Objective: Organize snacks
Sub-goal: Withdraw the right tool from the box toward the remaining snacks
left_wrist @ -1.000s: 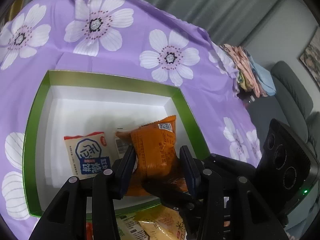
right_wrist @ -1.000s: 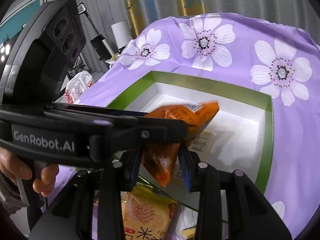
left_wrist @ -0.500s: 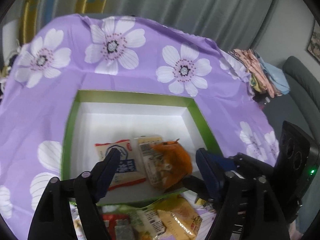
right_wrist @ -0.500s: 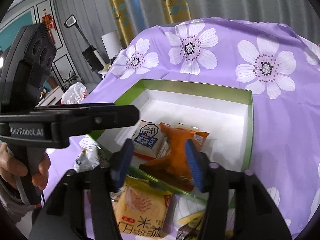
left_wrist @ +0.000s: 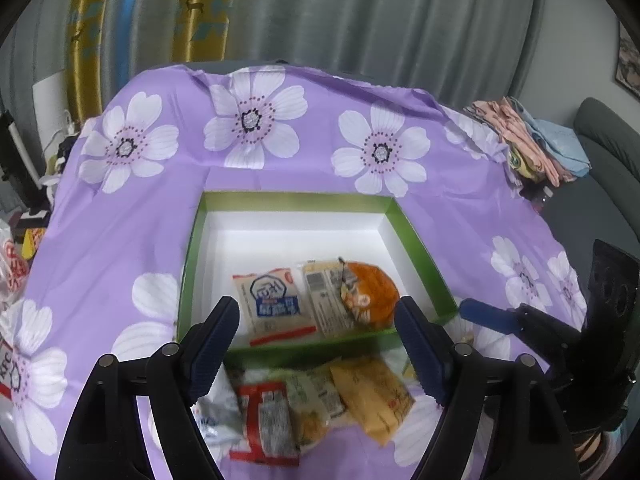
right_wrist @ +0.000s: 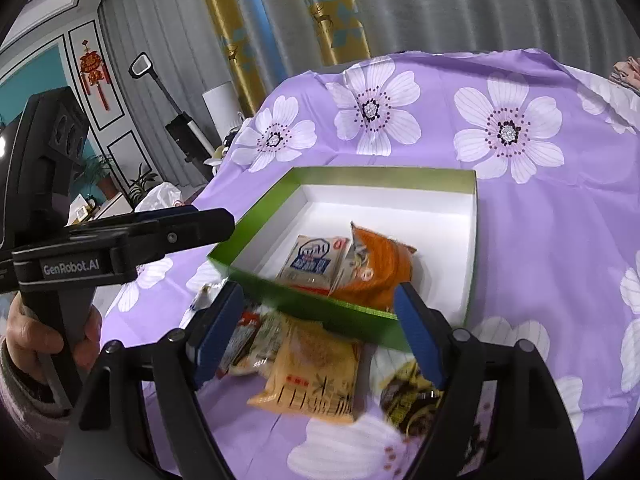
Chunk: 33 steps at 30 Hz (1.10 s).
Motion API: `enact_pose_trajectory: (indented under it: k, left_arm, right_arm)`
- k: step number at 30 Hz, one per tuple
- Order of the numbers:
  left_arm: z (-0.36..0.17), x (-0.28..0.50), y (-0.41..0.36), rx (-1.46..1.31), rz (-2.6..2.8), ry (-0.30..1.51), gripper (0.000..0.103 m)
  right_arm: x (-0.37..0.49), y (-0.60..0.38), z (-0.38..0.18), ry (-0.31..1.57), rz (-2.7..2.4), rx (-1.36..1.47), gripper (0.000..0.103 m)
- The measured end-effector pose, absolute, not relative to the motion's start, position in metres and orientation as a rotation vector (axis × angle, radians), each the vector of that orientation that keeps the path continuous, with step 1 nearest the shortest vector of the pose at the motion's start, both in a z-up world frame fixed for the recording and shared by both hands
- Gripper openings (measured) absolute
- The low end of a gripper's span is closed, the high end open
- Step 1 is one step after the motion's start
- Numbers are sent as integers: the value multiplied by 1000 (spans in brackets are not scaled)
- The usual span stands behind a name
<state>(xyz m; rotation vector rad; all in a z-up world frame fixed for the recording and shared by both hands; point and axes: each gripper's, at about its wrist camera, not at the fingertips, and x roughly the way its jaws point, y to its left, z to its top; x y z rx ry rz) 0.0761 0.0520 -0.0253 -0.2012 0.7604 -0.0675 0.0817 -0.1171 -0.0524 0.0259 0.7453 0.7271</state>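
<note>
Left tongs and right tongs just spread, empty | left grip reads "GenRobot.AI" | orange packet in green box

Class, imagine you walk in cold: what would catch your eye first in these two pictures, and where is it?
The purple flowered cloth fills both views. At its middle sits a green box with an orange packet and a white packet inside, side by side. More snacks lie loose before the box, under the open right gripper.
</note>
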Motion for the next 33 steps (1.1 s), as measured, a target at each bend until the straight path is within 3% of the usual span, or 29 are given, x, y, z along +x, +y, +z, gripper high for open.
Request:
enact_pose_trajectory:
  k: [33]
  left_arm:
    - [-74, -11, 63, -362, -57, 900, 81]
  right_arm:
    - [20, -139, -93, 901, 750, 79, 80]
